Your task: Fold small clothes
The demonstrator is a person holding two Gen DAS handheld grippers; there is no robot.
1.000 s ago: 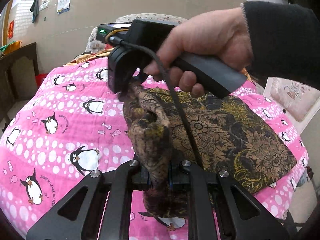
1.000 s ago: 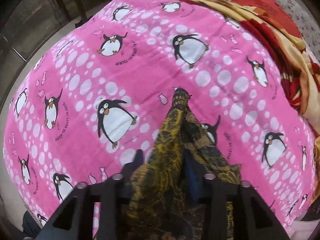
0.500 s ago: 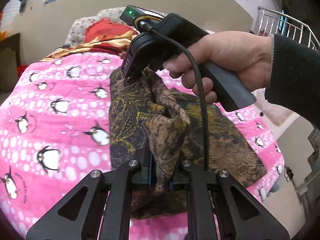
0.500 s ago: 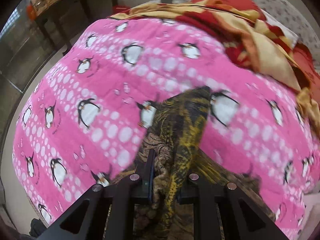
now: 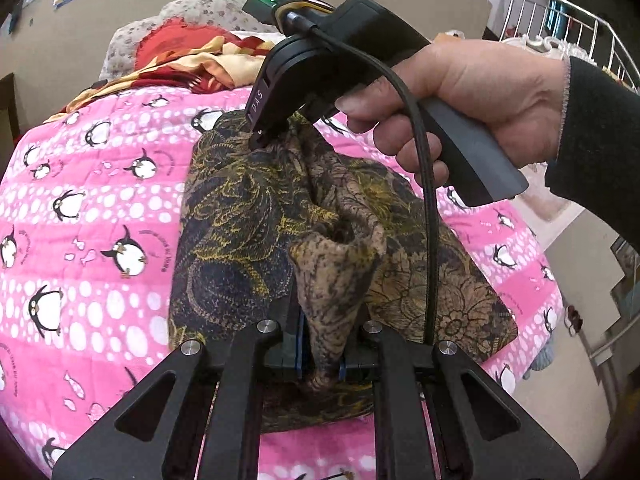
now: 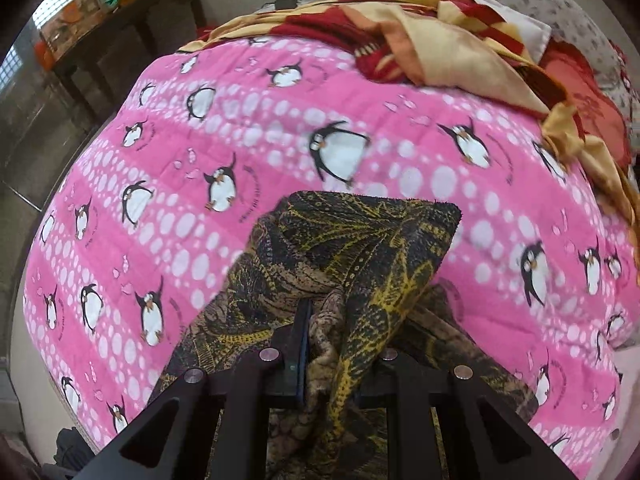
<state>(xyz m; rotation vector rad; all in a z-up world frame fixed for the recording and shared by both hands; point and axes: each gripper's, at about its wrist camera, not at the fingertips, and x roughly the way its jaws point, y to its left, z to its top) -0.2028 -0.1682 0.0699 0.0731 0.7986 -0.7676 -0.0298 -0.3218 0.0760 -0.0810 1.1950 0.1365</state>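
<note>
— Brown-and-gold patterned cloth [image 5: 256, 232], dark with floral and leaf print, lies on the bed over a pink penguin blanket [image 5: 92, 216]. Where exactly is it held?

— At two points. The left tool [image 5: 320, 360] has its jaws closed on a bunched tan fold of the cloth, which stands up between the blue-edged pads like a funnel. The right tool [image 5: 264, 136], seen from the left wrist camera, pinches the far edge of the cloth with its tip, and the right hand [image 5: 472, 100] grips its grey handle, a black cable looping down past the fingers.

— And from the right wrist camera?

— The right tool [image 6: 332, 356] is shut on a gathered ridge of the cloth [image 6: 360, 248]; beyond the jaws a flat, squared corner of it reaches out over the blanket [image 6: 280, 128]. That picture is a little smeared.

— Is the cloth flat anywhere?

— On the right side in the left view a lower layer lies spread on the blanket, with a rounded corner near the bed's edge. The upper layer is lifted and draped between the two tools.

— Anything else around?

— A red and yellow blanket [image 6: 440, 40] is heaped at the head of the bed, touching the pink one, with a grey spotted pillow [image 5: 192, 12] behind it. A dark table [image 6: 120, 32] stands beside the bed.
</note>
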